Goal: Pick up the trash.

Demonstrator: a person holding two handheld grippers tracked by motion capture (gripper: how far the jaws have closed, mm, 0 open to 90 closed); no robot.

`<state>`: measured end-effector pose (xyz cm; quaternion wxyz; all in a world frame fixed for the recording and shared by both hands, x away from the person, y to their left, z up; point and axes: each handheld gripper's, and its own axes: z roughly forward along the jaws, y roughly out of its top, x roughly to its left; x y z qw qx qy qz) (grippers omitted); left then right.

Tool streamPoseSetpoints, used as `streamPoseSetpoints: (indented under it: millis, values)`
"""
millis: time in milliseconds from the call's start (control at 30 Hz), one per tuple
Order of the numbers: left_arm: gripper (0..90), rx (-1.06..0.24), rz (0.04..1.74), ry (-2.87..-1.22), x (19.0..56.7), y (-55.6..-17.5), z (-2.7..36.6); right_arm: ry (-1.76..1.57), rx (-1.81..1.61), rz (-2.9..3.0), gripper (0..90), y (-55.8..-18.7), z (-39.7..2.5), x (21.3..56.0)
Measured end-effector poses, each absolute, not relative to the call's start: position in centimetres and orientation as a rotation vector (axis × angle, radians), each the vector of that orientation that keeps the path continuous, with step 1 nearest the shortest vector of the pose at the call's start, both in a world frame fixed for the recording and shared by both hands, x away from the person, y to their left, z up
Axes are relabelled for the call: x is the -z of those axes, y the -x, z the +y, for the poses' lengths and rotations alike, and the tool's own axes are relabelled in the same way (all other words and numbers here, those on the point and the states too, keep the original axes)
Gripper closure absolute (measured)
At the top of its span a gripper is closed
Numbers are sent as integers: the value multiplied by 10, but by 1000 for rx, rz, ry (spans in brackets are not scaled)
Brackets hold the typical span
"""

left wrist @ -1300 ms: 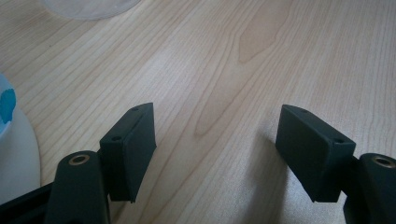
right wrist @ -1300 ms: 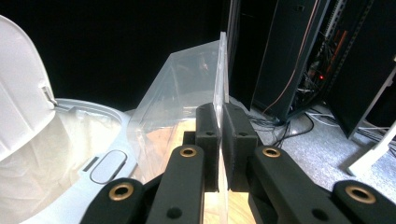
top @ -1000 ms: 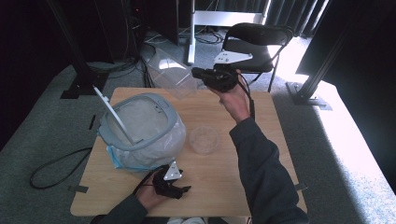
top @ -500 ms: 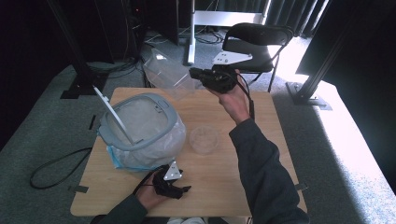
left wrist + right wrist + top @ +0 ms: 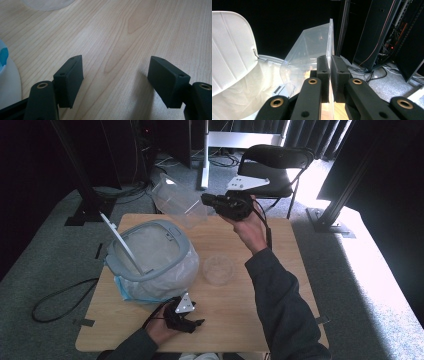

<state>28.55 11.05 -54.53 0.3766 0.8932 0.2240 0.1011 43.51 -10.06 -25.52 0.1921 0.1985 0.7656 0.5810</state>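
high view: right gripper [image 5: 207,200] held up over table's [image 5: 280,285] far edge, jaws clamped on rim of a clear plastic container [image 5: 177,202]. container hangs in air, tilted, body extending left of the jaws toward the grey-rimmed bin [image 5: 150,255] w/ white liner, its flap lid [image 5: 120,242] propped open. bin mouth lies down-left of the container, near but not under it; judged next move = carry left & lower. right gripper view: jaws together on the thin wall, container [image 5: 309,50] ahead, bin lid [image 5: 232,47] at left. left gripper [image 5: 192,322] rests low at table's near edge, well apart from the container; left gripper view: jaws spread wide, nothing between, bare wood below. small clear bowl [image 5: 218,269] sits mid-table beside bin. no brand, label or legible writing seen.
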Motion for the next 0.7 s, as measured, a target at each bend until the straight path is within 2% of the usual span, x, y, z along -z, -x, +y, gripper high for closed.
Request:
streamPoseSetpoints:
  millis: [700]
  values:
    - [289,-258,579,-2280,546,-285,110,-503,-1653,2153,857,-423,-94,253]
